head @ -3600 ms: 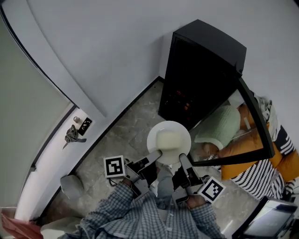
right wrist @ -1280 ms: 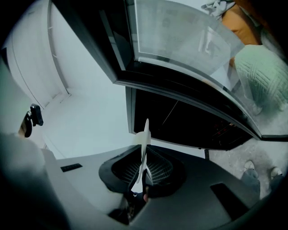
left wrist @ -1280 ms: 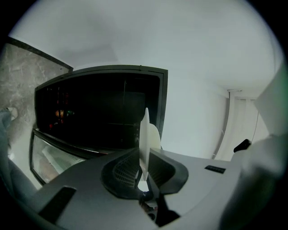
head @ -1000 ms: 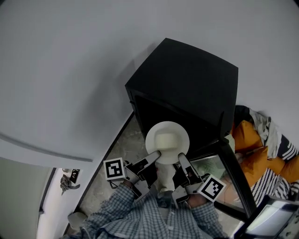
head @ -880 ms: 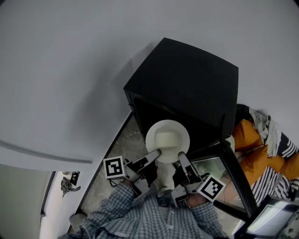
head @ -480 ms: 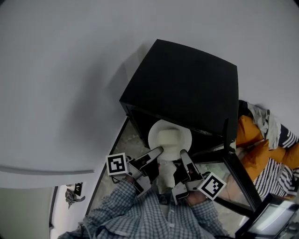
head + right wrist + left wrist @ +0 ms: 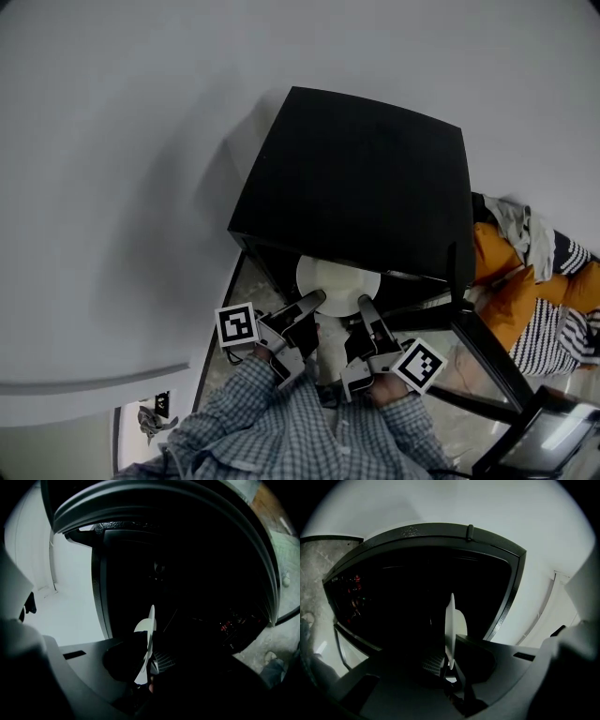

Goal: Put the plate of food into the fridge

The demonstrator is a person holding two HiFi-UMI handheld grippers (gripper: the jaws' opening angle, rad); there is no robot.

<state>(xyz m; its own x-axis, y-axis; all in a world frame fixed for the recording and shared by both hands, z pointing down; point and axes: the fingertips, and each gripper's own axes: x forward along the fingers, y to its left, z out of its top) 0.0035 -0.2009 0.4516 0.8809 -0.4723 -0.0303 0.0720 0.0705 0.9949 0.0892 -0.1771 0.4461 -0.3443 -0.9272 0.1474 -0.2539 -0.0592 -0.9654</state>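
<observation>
A white plate (image 7: 337,286) carrying pale food sits half under the top edge of the small black fridge (image 7: 361,183), whose door (image 7: 483,352) hangs open to the right. My left gripper (image 7: 317,300) is shut on the plate's near left rim and my right gripper (image 7: 361,305) is shut on its near right rim. In the left gripper view the plate (image 7: 450,627) shows edge-on against the dark fridge interior (image 7: 403,602). The right gripper view shows the same plate (image 7: 149,641) edge-on, clamped in the jaws, with the fridge cavity (image 7: 197,588) ahead.
The fridge stands against a white wall (image 7: 122,187) on a grey stone floor (image 7: 239,291). Orange and striped fabric (image 7: 525,272) lies to the right, behind the glass door. A dark screen (image 7: 553,436) sits at the lower right. My checked sleeves (image 7: 300,431) fill the bottom.
Both grippers have carried the plate forward, from in front of the open fridge to partly inside its opening. The view has closed in on the fridge top.
</observation>
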